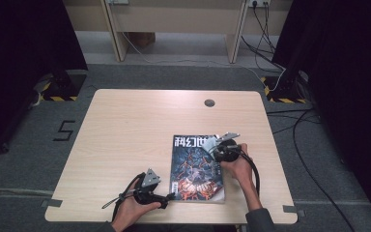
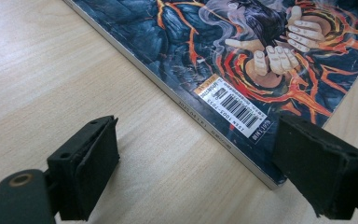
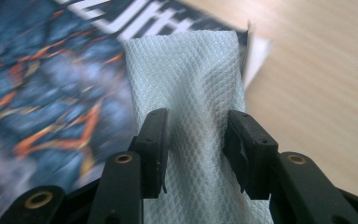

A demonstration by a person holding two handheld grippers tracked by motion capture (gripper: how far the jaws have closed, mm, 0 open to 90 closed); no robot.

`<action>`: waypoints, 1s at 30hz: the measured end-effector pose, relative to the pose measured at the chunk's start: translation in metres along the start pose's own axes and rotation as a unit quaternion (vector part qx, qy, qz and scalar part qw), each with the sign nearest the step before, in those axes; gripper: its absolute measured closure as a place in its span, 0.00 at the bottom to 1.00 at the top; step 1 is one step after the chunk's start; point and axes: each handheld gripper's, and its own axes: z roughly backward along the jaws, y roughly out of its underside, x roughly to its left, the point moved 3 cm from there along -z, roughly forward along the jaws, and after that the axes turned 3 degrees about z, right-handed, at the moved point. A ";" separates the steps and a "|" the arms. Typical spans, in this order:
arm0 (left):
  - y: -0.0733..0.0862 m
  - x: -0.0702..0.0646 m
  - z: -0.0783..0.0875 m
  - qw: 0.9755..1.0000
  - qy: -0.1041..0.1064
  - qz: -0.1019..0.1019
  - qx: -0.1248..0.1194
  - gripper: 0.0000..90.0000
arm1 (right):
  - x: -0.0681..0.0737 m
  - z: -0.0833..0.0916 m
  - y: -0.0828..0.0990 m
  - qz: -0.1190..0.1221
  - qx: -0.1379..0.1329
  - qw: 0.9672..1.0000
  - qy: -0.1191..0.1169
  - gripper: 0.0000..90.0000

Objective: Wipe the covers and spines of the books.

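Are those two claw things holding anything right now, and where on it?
The right gripper pinches a folded white paper towel near its middle, over the magazine. The left gripper stands open at the magazine's corner, holding nothing.

Seen from above: a pale wooden table (image 1: 125, 130) bearing a dark-covered magazine (image 1: 196, 169) (orange streaks, white title) at about 5 o'clock from its centre. At the magazine's 2 o'clock corner, the right gripper (image 1: 217, 143), in a hand. At its 8 o'clock corner, just beside the edge, the left gripper (image 1: 170, 196). Near the table's 12 o'clock rim, a round grommet (image 1: 209, 103).
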 end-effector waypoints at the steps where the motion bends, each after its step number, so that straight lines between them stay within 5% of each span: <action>1: 0.000 0.000 0.000 1.000 0.000 0.000 0.000 0.15 | -0.004 -0.003 -0.003 -0.001 0.000 1.000 0.008 0.66; 8: 0.000 0.001 0.000 1.000 0.003 -0.003 0.000 0.15 | -0.017 -0.017 -0.017 0.003 -0.001 0.999 0.045 0.68; 13: -0.001 0.001 -0.001 1.000 0.005 -0.004 0.001 0.15 | -0.005 -0.016 -0.020 0.034 0.008 0.997 0.069 0.72; 18: -0.001 0.001 -0.001 1.000 0.006 -0.005 0.000 0.15 | 0.033 -0.016 -0.032 0.086 0.005 0.996 0.014 0.72; 21: 0.000 0.001 -0.001 1.000 0.005 -0.005 -0.001 0.15 | 0.045 -0.019 -0.037 0.095 0.001 0.995 -0.011 0.69; 24: 0.000 0.001 0.000 1.000 0.004 -0.003 -0.003 0.15 | 0.033 -0.022 -0.037 0.068 -0.004 0.998 -0.014 0.68; 28: 0.000 0.001 0.000 1.000 0.004 -0.004 -0.002 0.15 | 0.004 -0.026 -0.033 0.008 -0.009 1.000 0.019 0.68; 30: 0.000 0.001 0.000 1.000 0.005 -0.005 -0.003 0.15 | -0.010 -0.029 -0.032 -0.003 -0.009 0.999 0.045 0.68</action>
